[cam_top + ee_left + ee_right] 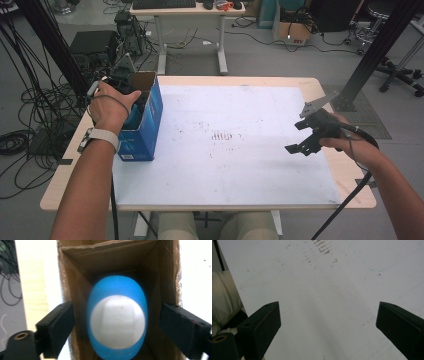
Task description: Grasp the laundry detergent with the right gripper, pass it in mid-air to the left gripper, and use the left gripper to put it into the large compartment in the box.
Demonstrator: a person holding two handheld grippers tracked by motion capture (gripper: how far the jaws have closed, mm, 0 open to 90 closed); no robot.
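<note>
A blue carton (146, 125) with an open brown cardboard top stands upright at the table's left side. Inside it (75, 290) lies a blue egg-shaped object with a white face (117, 322), slightly blurred. My left gripper (116, 308) points down into the carton's mouth, open, its jaws standing apart on either side of the object without touching it. In the high view the hand covers most of that gripper (137, 102). My right gripper (299, 136) hovers over the white sheet at the right, open with nothing between its jaws (328, 305).
A white sheet (225, 165) covers most of the wooden table (60, 192), with dark scuff marks (221, 135) near its middle. Cables (20, 140) lie on the floor at left. A desk (187, 10) and chair legs (400, 75) stand beyond the far edge.
</note>
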